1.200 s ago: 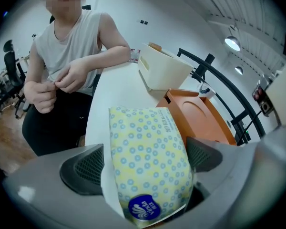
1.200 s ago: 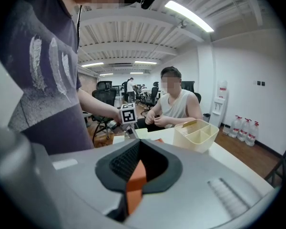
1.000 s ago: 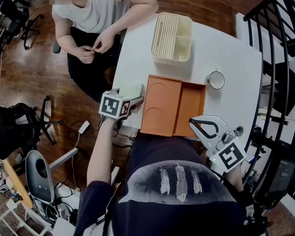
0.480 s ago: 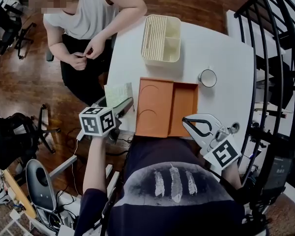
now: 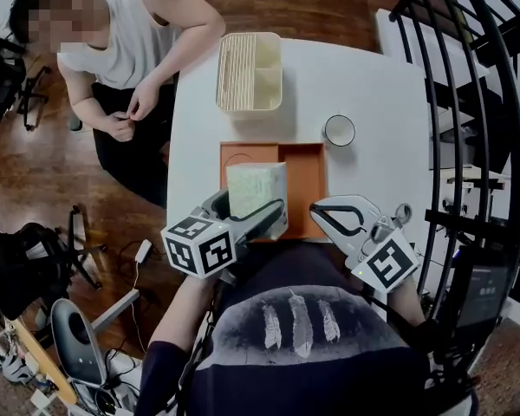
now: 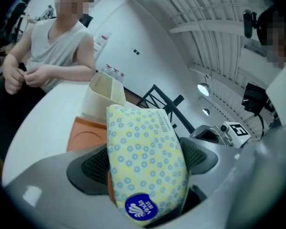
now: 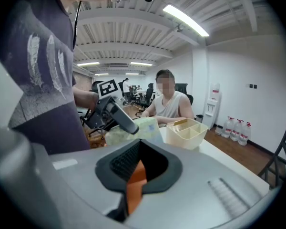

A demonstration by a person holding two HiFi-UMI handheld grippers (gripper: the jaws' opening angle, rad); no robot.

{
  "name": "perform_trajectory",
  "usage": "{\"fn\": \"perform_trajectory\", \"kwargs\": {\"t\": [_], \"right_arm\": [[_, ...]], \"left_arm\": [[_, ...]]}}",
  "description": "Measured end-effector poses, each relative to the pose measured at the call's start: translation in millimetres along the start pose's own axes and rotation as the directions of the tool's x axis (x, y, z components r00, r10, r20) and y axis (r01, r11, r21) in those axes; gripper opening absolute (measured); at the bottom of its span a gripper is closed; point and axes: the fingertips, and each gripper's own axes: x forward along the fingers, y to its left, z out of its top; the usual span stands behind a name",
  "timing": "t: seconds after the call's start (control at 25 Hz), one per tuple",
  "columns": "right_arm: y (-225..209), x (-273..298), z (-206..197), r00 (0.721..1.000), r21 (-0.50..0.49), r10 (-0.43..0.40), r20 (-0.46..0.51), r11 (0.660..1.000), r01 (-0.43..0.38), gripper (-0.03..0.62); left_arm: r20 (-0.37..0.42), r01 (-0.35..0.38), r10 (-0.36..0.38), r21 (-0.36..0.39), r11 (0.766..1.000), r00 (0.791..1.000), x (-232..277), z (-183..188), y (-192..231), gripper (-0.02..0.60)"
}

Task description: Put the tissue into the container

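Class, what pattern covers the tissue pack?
The tissue pack is pale yellow with small blue rings; clearest in the left gripper view.

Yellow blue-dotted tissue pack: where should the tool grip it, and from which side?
Take the soft yellow plastic tissue pack with blue dots across its width, with the pads on its two long narrow sides, coming from the short end with the blue label. The left tool holds it that way: the pack fits between the wide jaws and stands upright.
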Motion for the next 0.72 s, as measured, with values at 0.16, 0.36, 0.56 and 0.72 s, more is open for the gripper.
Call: {"fn": "perform_trajectory", "kwargs": {"t": [0.16, 0.36, 0.56, 0.72], "right_arm": [[-10, -26, -6, 1.0, 0.007, -0.015, 0.01, 1.0, 0.015, 0.003], [-12, -54, -21, 0.999, 0.039, -0.045, 0.017, 0.998, 0.044, 0.003], [-16, -63, -36, 1.0, 0.031, -0.022, -0.012, 0.999, 0.022, 0.003], [-15, -72, -42, 1.0, 0.031, -0.007, 0.001, 0.999, 0.007, 0.003]], "left_arm": [[0.0, 0.051, -0.051, -0.031, 0.998, 0.999, 38, 3, -38, 0.454], [0.024, 0.057, -0.055, -0.081, 0.995, 0.998, 54, 0, -56, 0.454], [-0.059, -0.019, 0.014, -0.085, 0.996, 0.998, 92, -26, -42, 0.457], [-0.121, -0.104, 0.093, -0.088, 0.991, 0.988, 120, -53, -26, 0.461]]}}
